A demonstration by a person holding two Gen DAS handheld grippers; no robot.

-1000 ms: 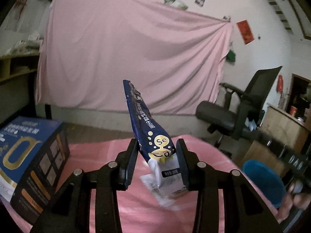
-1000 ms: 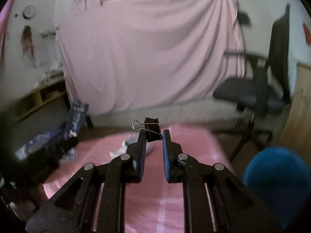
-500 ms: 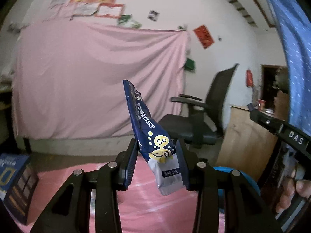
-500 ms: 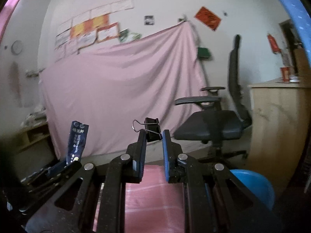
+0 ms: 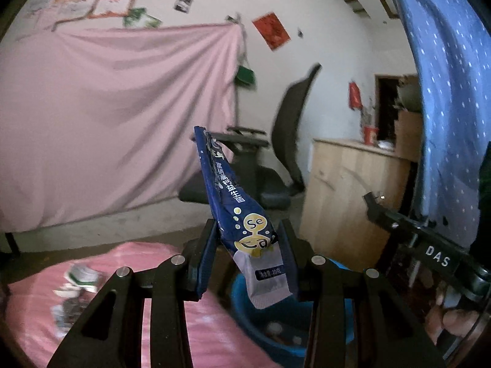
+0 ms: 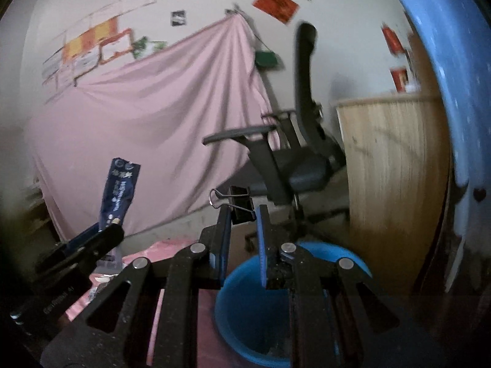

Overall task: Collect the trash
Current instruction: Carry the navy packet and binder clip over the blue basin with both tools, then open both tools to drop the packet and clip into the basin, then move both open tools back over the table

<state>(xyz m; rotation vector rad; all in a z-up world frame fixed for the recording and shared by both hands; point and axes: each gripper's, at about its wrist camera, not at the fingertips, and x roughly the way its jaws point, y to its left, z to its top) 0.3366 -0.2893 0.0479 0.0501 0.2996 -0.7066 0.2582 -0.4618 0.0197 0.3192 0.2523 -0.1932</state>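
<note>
My left gripper (image 5: 247, 245) is shut on a dark blue and white snack packet (image 5: 239, 214) that stands up tilted between its fingers. My right gripper (image 6: 242, 214) is shut on a black binder clip (image 6: 241, 204), its wire handle sticking out to the left. A blue basin (image 6: 260, 306) sits on the floor just below and ahead of both grippers; in the left wrist view the blue basin (image 5: 264, 331) holds a few scraps. The left gripper with the packet (image 6: 118, 190) shows at the left of the right wrist view.
Several crumpled wrappers (image 5: 76, 282) lie on the pink-covered table (image 5: 153, 322) at lower left. A black office chair (image 6: 291, 159) and a wooden cabinet (image 6: 392, 184) stand behind the basin. A person's blue dotted sleeve (image 5: 445, 107) fills the right edge.
Both grippers have swung to the right, away from the table, and now hang over the blue basin. The packet and the clip have stayed in their grips.
</note>
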